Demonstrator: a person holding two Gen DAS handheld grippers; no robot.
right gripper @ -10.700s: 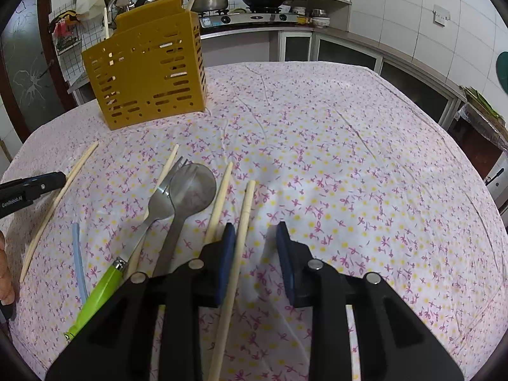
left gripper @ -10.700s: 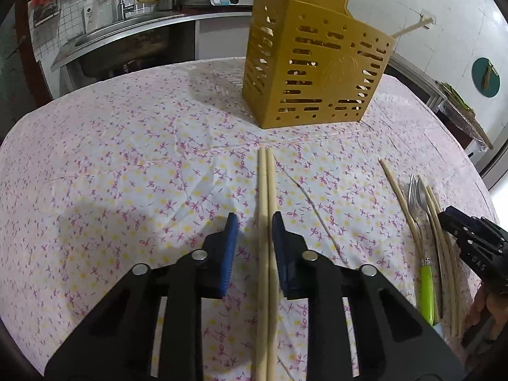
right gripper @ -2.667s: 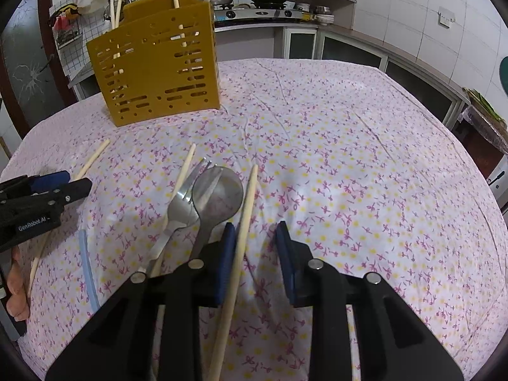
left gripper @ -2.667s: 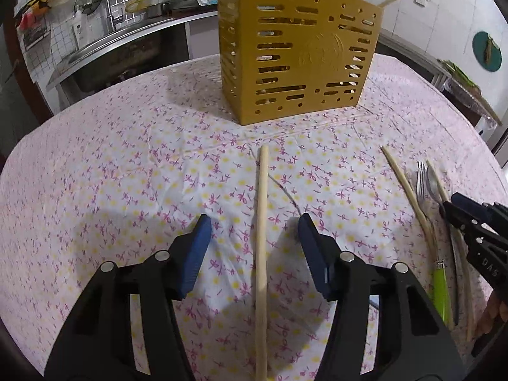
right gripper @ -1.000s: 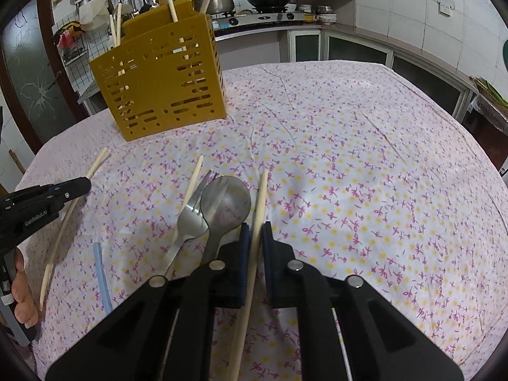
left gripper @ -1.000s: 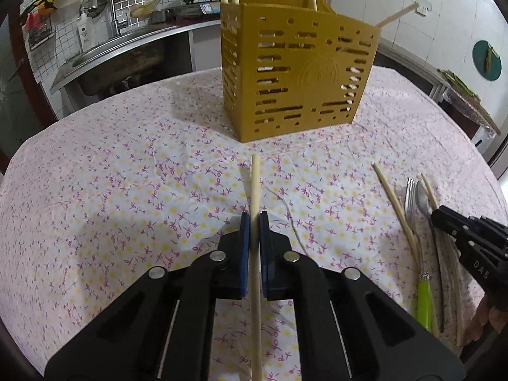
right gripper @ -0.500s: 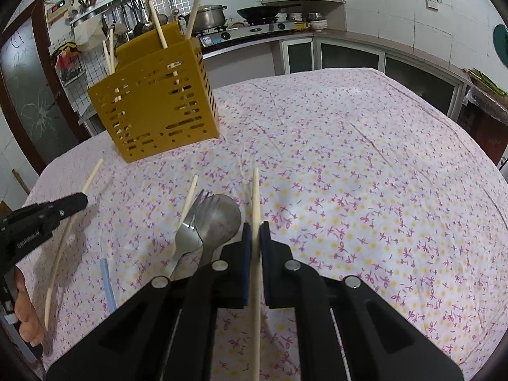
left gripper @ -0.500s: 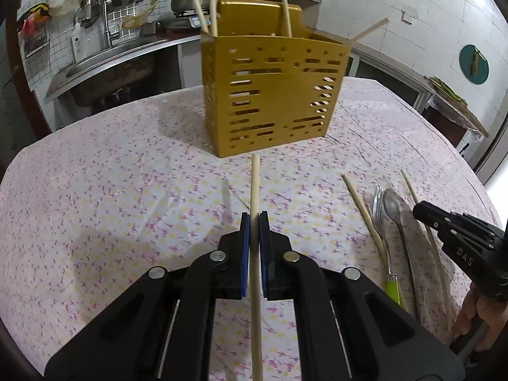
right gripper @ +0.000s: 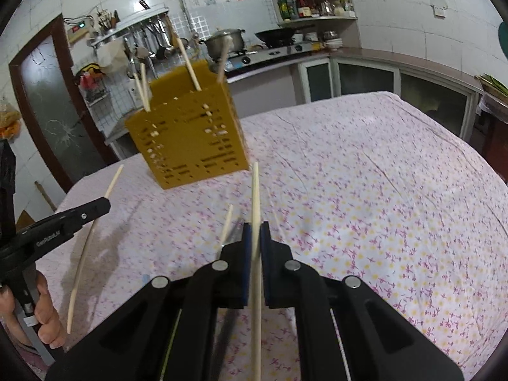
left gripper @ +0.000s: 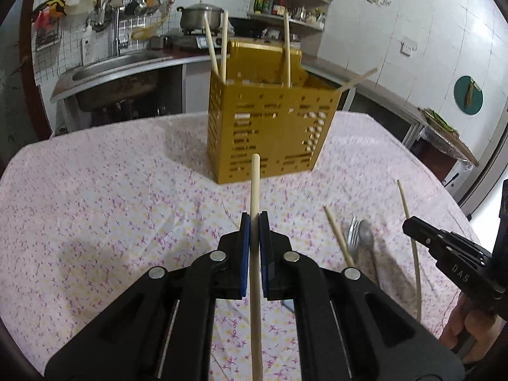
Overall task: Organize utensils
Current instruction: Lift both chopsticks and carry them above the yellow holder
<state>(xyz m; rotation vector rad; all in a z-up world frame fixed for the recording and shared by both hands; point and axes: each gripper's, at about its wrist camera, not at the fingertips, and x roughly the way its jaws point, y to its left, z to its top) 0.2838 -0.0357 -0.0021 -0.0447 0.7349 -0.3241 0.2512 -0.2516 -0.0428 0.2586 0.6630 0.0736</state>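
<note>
My left gripper [left gripper: 254, 222] is shut on a wooden chopstick [left gripper: 255, 184] that points up and away toward the yellow slotted utensil holder [left gripper: 270, 133]. In the right wrist view my right gripper [right gripper: 256, 231] is shut on a second chopstick [right gripper: 256, 190], lifted off the cloth. Several chopsticks stand in the holder [right gripper: 187, 139]. A loose chopstick [left gripper: 338, 238], a fork [left gripper: 353, 233] and a spoon [left gripper: 366, 238] lie on the cloth to the right of my left gripper. The right gripper [left gripper: 409, 227] with its chopstick [left gripper: 411, 238] shows at the right edge of the left wrist view.
The table carries a pink flowered cloth [right gripper: 381, 206]. A light blue straw [left gripper: 287, 304] peeks out by the left gripper. A kitchen counter with a sink [left gripper: 108, 70], a pot [right gripper: 225, 43] and a stove lies behind. A person's hand [right gripper: 44, 314] holds the left gripper [right gripper: 98, 208].
Both grippers have risen off the cloth with their chopsticks and tilted up. The holder now sits lower in both views and the fork and spoon have dropped away below.
</note>
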